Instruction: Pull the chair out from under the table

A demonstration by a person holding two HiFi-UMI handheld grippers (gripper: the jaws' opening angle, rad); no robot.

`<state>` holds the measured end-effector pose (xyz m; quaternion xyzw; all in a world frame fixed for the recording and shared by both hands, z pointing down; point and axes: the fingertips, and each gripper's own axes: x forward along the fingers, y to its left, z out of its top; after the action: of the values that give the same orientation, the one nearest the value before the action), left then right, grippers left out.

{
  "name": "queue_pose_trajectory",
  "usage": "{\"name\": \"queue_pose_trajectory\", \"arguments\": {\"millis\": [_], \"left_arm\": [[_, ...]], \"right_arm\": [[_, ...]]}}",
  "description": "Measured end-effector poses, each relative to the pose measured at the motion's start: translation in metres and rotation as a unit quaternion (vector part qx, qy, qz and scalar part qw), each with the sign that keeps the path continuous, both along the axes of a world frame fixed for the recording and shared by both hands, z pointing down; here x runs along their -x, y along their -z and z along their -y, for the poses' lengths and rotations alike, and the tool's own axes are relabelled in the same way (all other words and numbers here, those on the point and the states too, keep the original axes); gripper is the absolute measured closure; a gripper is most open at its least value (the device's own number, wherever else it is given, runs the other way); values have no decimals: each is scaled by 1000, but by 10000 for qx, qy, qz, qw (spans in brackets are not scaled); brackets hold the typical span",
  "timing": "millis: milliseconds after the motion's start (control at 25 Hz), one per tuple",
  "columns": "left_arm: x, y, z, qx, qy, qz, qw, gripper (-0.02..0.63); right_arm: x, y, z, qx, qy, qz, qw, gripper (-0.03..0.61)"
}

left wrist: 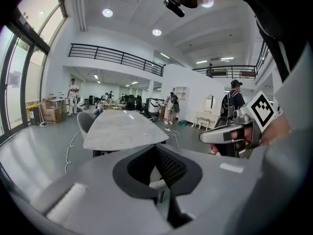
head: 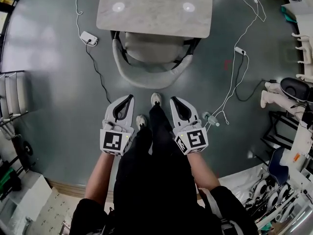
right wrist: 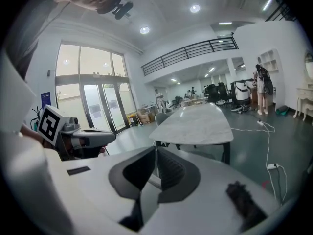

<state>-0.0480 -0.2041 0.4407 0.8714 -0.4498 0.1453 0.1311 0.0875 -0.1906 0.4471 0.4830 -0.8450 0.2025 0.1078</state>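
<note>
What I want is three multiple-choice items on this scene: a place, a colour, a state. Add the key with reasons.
1. Where is the chair?
A. Tucked under the table
B. On top of it
C. Tipped over, far from it

2. What colour is the chair's back?
A. Red
B. Grey
C. Yellow

3. How are the left gripper and right gripper?
A. Both open
B. Both shut, empty
C. Shut on the chair

1 A: the head view shows its seat under the table's near edge.
2 B: the curved back is pale grey.
3 B: each gripper view shows jaws together, nothing between.
</note>
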Motion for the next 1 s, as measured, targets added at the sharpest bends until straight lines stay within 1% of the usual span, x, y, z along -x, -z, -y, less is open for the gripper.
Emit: {"name": "queue_pose_trajectory", "arguments": {"millis": [80, 160, 360, 480, 600, 720, 800, 840, 880, 960, 1000], "left_arm": [[-3, -12, 3, -5, -101, 179, 9998, 604], [-4, -25, 4, 103, -165, 317, 9993, 602], [-3, -62, 15, 36, -586, 691, 9959, 557], [-4, -82, 15, 49, -885, 1088, 9901, 501], [-2, -106, 16, 74, -1214, 1504, 9811, 455], [-1, -120, 22, -96, -1565, 1965, 9679, 439], [0, -128, 25, -224, -1841, 2272, 9560, 421], [0, -132, 26, -289, -1999, 2443, 9484, 416], [0, -136, 27, -352, -2177, 2641, 9389, 405], [1, -146, 27, -489, -2552, 3093, 9148, 382], [1, -150, 27, -558, -2718, 3293, 9026, 380]], "right_arm": [[0, -9, 3, 62, 15, -5, 10000, 560], [0, -17, 4, 114, 36, -16, 9999, 560], [2, -34, 9, 212, 138, -85, 9996, 560], [2, -40, 12, 280, 202, -107, 9993, 560], [2, -44, 15, 307, 218, -116, 9992, 560], [3, -47, 16, 341, 240, -114, 9991, 560], [3, -49, 16, 365, 264, -118, 9989, 560], [4, -50, 16, 380, 282, -121, 9988, 560], [4, -52, 16, 396, 300, -125, 9987, 560], [4, -54, 16, 422, 337, -136, 9985, 560], [4, -56, 16, 433, 353, -142, 9983, 560]]}}
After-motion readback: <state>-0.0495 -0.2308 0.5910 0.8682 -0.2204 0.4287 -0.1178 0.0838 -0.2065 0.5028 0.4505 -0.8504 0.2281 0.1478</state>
